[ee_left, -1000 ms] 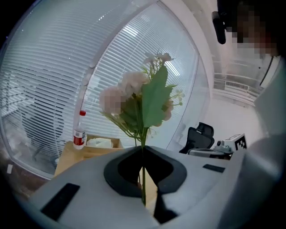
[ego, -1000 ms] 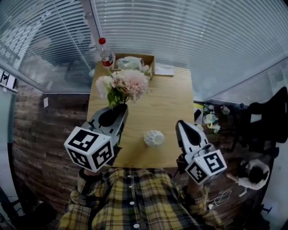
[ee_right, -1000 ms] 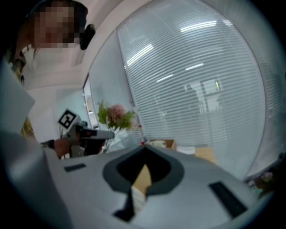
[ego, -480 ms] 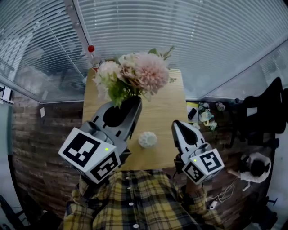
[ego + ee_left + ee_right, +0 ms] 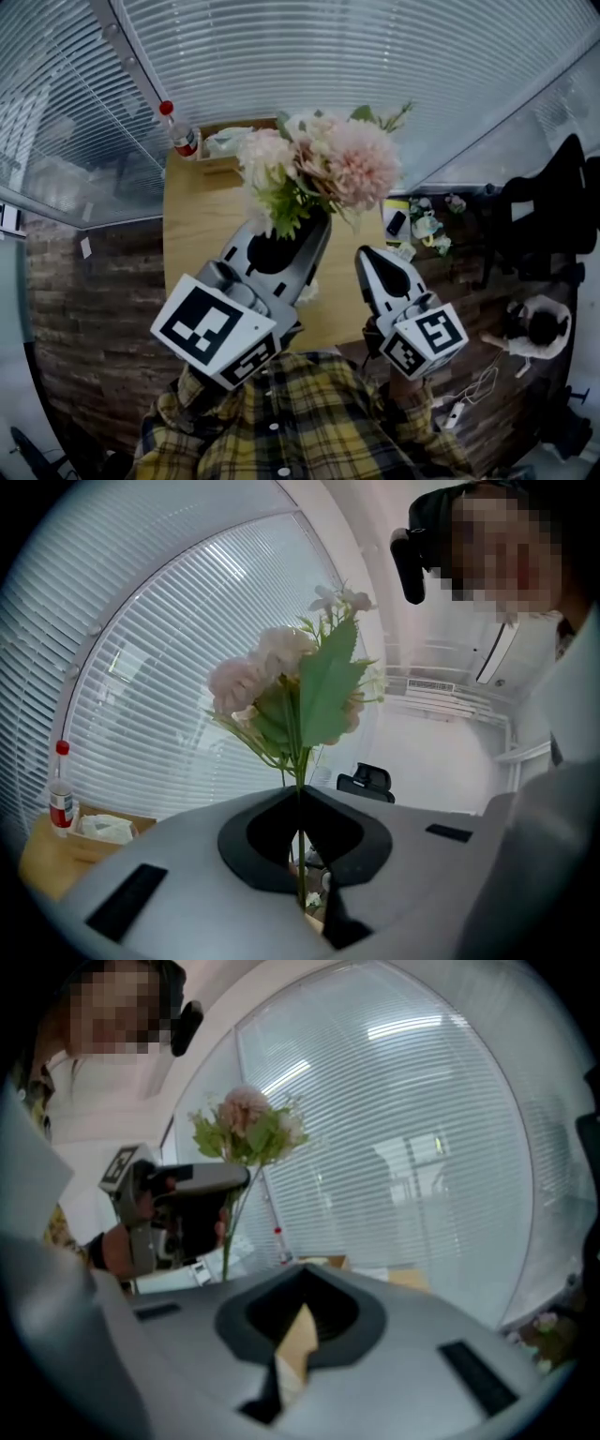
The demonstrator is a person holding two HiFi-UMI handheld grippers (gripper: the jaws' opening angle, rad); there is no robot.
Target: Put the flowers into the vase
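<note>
Head view: left tongs (image 5: 322, 217) clenched on the thin green stems (image 5: 298, 766) of the bouquet (image 5: 328, 164). Its blooms are pale pink, ruffled and soft, and it is held above the wooden worktop (image 5: 187, 234). Right tongs (image 5: 368, 253) closed, empty. The vase (image 5: 307, 292), white, shows only as a sliver beside the left tongs. Recommendation: tip the stems downward, centre them over the vase mouth, and lower fully before releasing.
</note>
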